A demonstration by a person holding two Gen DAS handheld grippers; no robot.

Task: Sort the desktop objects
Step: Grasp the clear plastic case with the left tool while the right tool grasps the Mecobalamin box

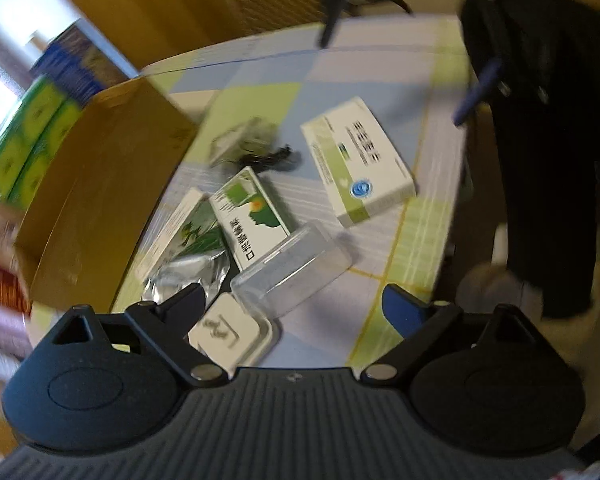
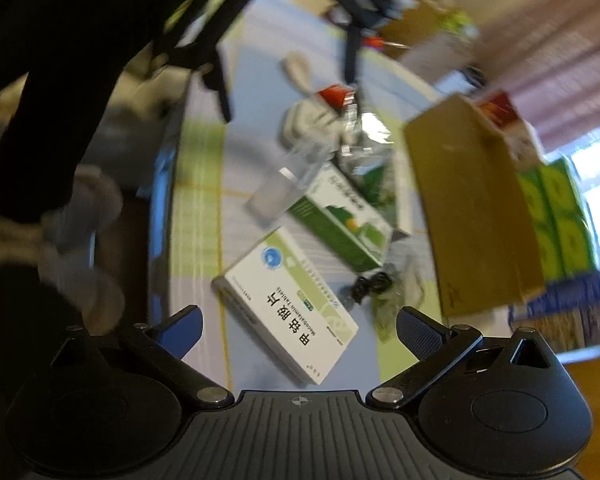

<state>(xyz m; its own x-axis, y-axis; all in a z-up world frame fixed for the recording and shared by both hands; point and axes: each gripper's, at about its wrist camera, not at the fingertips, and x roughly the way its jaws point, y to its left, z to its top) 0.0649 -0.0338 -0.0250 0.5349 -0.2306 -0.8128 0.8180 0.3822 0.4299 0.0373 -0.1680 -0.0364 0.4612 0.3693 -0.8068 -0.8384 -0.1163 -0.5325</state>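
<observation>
Clutter sits bunched ahead of both tongs on a checked tablecloth (image 1: 332, 92), with a brown cardboard box (image 1: 100, 200) standing open at the far side of the heap, most likely the place the sorted things are meant to go.

The left gripper (image 1: 296, 300) is released, its 2 fingers spread wide and holding nothing. A small white case (image 1: 230, 330) lies just in front of it, close against its left finger, and a clear plastic box (image 1: 296, 268) lies just beyond the gap between the fingers. Past that come a green-and-white carton (image 1: 252, 220), a foil pouch (image 1: 188, 276) to its left and a second carton with a leaf print (image 1: 184, 232), all overlapping, which suggests they were dumped rather than laid out.

The right gripper (image 2: 300, 328) is likewise spread and empty. A white medicine box (image 2: 288, 308) lies flat and slanted straight ahead, between its fingers but not touched by either. A tangle of black cord (image 2: 370, 284) lies beyond the right finger, next to the cardboard box.

Both views are smeared by motion, so fine labels are uncertain. Judging by the framing, the white medicine box looks the likeliest next pick; lying flat, it would need gripping across its narrow sides.
</observation>
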